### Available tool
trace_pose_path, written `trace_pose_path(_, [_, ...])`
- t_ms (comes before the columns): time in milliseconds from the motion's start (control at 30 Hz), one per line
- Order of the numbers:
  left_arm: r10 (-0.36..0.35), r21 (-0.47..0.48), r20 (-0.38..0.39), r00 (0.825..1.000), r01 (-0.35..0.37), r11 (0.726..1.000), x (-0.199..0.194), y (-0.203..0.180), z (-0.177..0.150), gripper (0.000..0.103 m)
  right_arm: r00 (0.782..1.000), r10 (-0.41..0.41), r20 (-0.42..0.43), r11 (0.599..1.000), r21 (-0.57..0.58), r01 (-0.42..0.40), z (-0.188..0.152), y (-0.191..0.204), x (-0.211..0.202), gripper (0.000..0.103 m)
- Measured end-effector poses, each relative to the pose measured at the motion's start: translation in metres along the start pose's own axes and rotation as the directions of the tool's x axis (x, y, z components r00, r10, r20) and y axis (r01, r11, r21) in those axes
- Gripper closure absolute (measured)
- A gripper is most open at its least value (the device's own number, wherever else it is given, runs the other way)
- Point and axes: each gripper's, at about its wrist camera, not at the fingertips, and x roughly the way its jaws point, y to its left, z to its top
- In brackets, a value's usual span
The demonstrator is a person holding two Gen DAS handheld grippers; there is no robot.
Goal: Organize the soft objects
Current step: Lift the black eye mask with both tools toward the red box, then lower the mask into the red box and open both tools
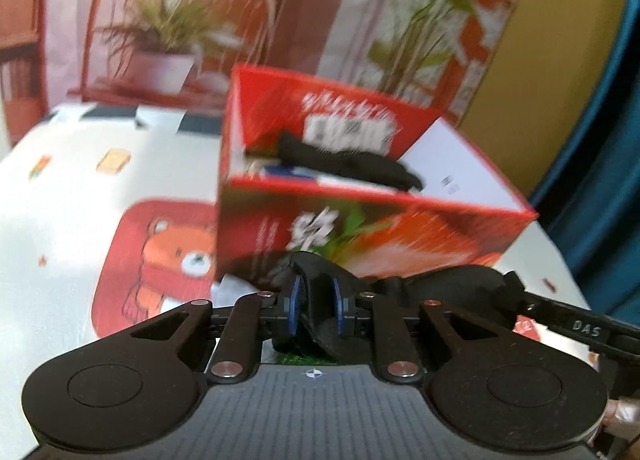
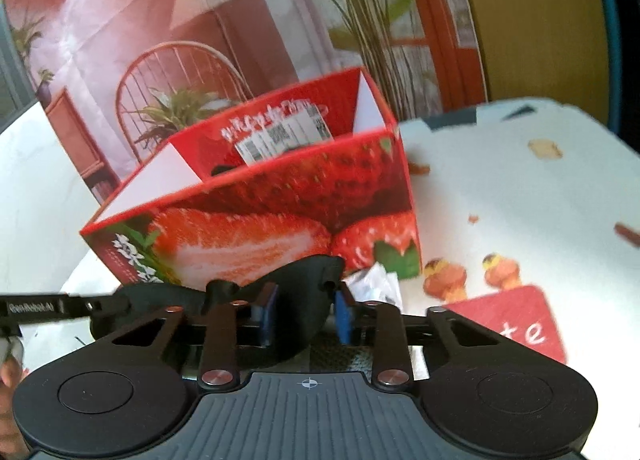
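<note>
A black sleep mask (image 1: 320,292) is stretched between both grippers in front of a red strawberry box (image 1: 360,220). My left gripper (image 1: 316,306) is shut on one end of the mask. My right gripper (image 2: 306,314) is shut on the other end of the mask (image 2: 296,300). The open box (image 2: 280,212) stands just beyond the mask. A black soft item (image 1: 348,164) lies inside it, draped over its contents. The other gripper's arm shows at the edge of each view.
The table (image 1: 80,200) has a white cloth with a bear print and red patches. A crumpled white wrapper (image 2: 376,284) lies by the box's front corner. A printed backdrop with chair and plants (image 1: 176,20) stands behind the table.
</note>
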Motion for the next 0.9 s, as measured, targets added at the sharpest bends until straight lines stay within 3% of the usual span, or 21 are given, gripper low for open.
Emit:
trace_pose_path(400, [-0.031, 0.051, 0.107, 0.994, 0.026, 0.998, -0.046, -0.016, 0.009, 0.087, 0.994, 0.024, 0.102, 0.996, -0.090, -0.014, 0.011, 0.020, -0.046, 0.086])
trace_pose_path(733, [-0.066, 0.106, 0.228, 0.971, 0.043, 0.993, -0.080, -0.029, 0.027, 0.088, 0.979, 0.048, 0.196, 0.990, -0.142, -0.020, 0.032, 0.038, -0.073, 0.087])
trace_pose_path(900, [-0.064, 0.159, 0.276, 0.959, 0.020, 0.987, -0.076, -0.039, 0.051, 0.088, 0.972, 0.067, 0.226, 0.980, -0.198, -0.022, 0.056, 0.046, -0.071, 0.087])
